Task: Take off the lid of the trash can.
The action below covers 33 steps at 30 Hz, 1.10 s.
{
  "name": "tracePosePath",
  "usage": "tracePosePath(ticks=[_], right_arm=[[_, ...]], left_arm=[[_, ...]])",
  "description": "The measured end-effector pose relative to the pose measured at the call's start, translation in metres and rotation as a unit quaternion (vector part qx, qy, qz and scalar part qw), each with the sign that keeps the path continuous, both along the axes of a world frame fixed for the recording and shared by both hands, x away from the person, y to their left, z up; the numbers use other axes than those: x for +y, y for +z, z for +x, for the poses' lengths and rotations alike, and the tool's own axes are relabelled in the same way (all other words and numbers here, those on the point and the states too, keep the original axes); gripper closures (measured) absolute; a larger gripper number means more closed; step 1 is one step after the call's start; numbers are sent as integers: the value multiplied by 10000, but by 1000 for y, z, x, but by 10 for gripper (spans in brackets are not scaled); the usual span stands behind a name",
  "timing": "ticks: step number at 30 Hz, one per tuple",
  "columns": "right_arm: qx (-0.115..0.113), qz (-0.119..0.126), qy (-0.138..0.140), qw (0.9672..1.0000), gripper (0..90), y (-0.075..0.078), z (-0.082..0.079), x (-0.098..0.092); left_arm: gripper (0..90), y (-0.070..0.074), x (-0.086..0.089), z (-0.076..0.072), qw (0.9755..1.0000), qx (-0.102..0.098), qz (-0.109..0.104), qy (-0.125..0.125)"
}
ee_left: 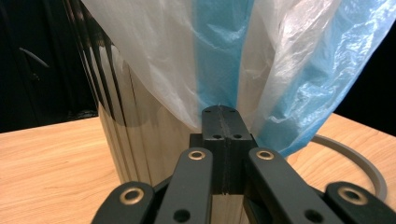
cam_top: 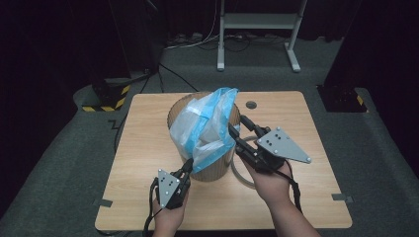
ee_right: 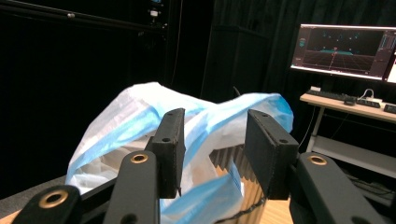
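a ribbed brown bin (cam_top: 217,165) stands mid-table (cam_top: 148,148), a blue-and-white plastic bag (cam_top: 207,126) bunched in its mouth and spilling over the rim. the left tool (cam_top: 188,165), at the bin's near side, is clenched on the bag's hanging edge. the right tool (cam_top: 236,127), beside the bin's right rim, has its jaws parted, nothing between them. a grey ring (cam_top: 242,173) lies by the bin's base.

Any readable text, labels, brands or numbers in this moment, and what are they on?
No text can be read.
Monitor in the right gripper view: graphics and small interface marks, too small and blurred to read.
Blue and white plastic bag: no print visible.
Ribbed bin: no label visible.
Grey plates on both claws: only dots, no lettering.
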State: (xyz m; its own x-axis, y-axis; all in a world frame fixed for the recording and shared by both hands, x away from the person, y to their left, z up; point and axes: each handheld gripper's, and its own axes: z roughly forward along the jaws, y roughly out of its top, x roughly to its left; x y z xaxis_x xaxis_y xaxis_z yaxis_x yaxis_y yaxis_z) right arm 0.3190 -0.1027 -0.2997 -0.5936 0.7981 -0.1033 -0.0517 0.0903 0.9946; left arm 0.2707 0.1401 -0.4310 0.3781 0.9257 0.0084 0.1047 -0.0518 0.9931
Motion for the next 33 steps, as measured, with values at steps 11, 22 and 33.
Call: tracePosePath(ticks=[11,22,33], right_arm=[[500,-440,82,9977,707,-31,14,24],[41,-446,-278,9986,898,-25,14,14],[-85,-468,-299,9984,899,-25,11,11]], left_arm=[[862,10,11,-15,9990,-298,-154,301],[575,55,8,-26,9954,-888,-237,273],[620,81,-5,20,9975,-587,69,400]])
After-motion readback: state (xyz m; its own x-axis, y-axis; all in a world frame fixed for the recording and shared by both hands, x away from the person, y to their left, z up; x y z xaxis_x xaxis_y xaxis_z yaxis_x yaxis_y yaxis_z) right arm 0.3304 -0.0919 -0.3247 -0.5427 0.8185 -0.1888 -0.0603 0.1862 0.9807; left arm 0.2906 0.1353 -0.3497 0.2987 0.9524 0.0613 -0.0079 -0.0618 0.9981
